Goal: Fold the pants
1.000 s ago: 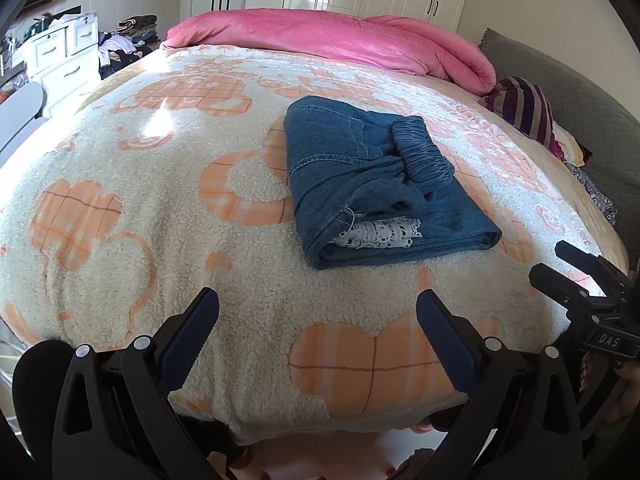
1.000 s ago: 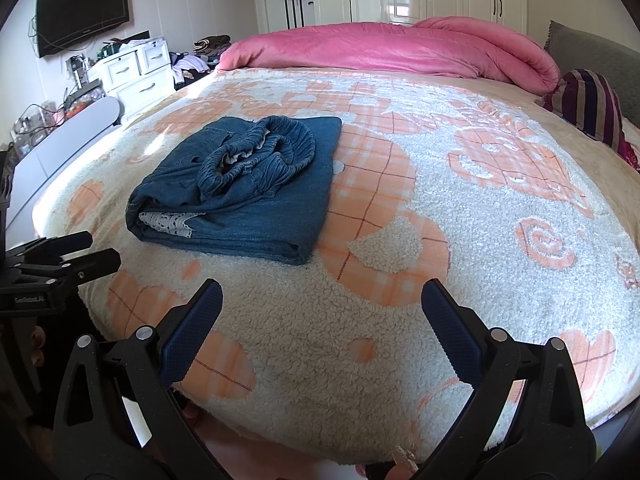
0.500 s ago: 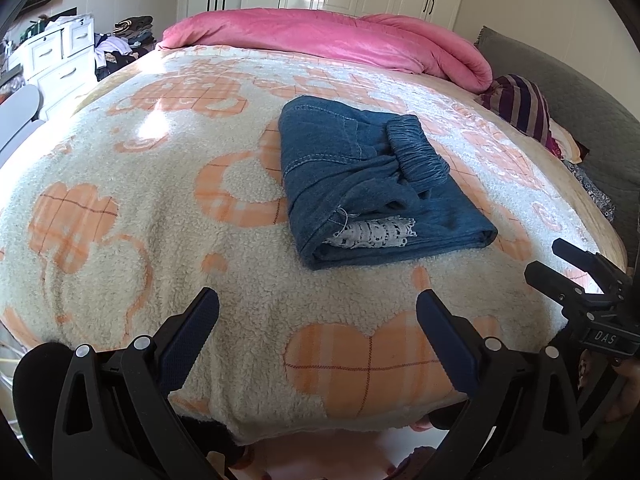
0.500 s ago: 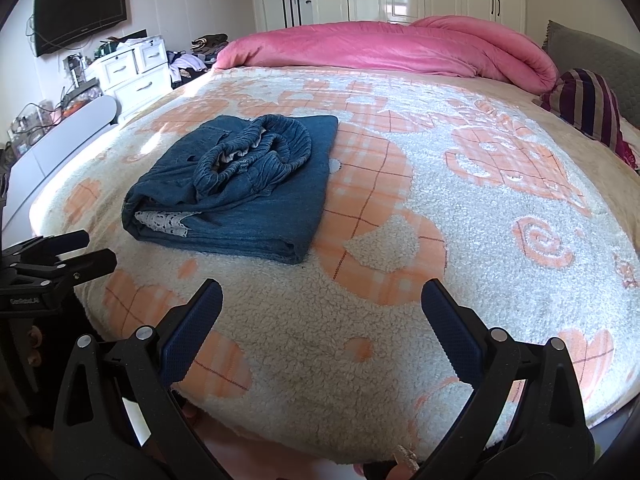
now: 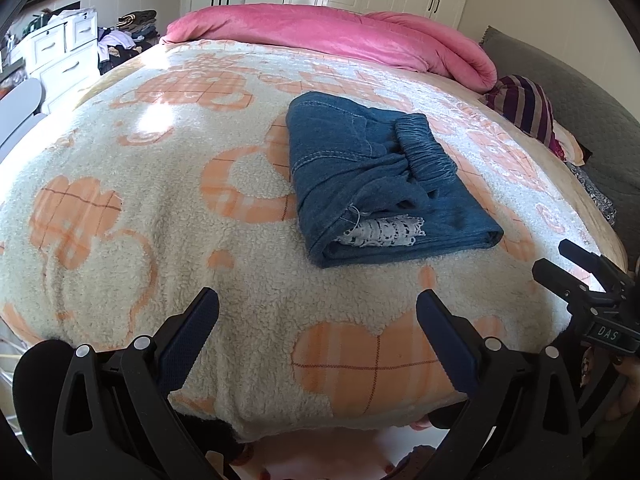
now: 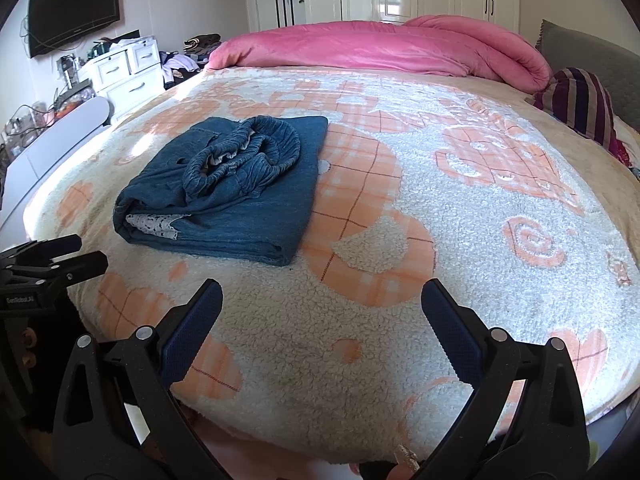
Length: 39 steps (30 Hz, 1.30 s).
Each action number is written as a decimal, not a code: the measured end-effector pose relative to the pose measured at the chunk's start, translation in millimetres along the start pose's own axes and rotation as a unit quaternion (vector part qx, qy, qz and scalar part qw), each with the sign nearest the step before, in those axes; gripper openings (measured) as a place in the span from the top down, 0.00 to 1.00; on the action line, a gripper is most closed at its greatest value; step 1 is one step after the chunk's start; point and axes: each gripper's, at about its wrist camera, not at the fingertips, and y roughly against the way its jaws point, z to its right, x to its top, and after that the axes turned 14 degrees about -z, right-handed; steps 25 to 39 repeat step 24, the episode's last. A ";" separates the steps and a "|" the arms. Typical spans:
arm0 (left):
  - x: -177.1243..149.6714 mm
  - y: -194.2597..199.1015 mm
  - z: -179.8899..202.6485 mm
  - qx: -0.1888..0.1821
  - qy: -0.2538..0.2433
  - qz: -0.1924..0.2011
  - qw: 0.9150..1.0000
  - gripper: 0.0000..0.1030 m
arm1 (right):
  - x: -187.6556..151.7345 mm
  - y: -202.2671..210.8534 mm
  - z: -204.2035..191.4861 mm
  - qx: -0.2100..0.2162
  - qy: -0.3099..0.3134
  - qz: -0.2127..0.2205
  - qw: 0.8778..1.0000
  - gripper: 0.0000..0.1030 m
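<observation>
A pair of blue denim pants (image 5: 384,176) lies folded in a compact bundle on the bed, elastic waistband on top and white lace trim at the near end. It also shows in the right wrist view (image 6: 236,188). My left gripper (image 5: 318,312) is open and empty, held back at the bed's near edge, short of the pants. My right gripper (image 6: 322,304) is open and empty, near the bed edge to the right of the pants. Each gripper shows at the side of the other's view.
The bed is covered by a cream and orange fleece blanket (image 5: 140,184). A pink duvet (image 6: 380,50) lies rolled at the far side. A striped pillow (image 6: 580,100) and a grey headboard are at right. White drawers (image 6: 124,76) stand at left.
Both grippers have drawn slightly back and shifted; the folded pants lie unmoved on the blanket. Both stay open.
</observation>
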 end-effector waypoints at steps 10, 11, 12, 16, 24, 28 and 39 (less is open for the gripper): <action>8.7 6.7 -12.9 0.021 0.012 0.018 1.000 0.04 | 6.5 -1.1 21.8 0.003 -0.030 -0.009 1.000 0.09; 13.4 8.6 -19.0 0.023 0.013 0.024 0.999 0.04 | 8.5 -0.3 29.3 0.000 -0.040 -0.008 0.999 0.09; 20.3 9.0 -25.9 0.029 0.015 0.024 0.999 0.04 | 12.7 2.1 43.2 -0.006 -0.056 -0.007 0.998 0.09; 69.3 -0.5 -89.4 0.095 0.062 0.010 0.994 0.04 | 33.6 12.4 111.8 -0.063 -0.112 0.013 0.992 0.09; 184.0 -73.3 -237.0 0.159 0.123 -0.061 0.978 0.04 | 78.5 -29.6 336.2 -0.198 -0.302 -0.036 0.932 0.09; 184.0 -73.3 -237.0 0.159 0.123 -0.061 0.978 0.04 | 78.5 -29.6 336.2 -0.198 -0.302 -0.036 0.932 0.09; 184.0 -73.3 -237.0 0.159 0.123 -0.061 0.978 0.04 | 78.5 -29.6 336.2 -0.198 -0.302 -0.036 0.932 0.09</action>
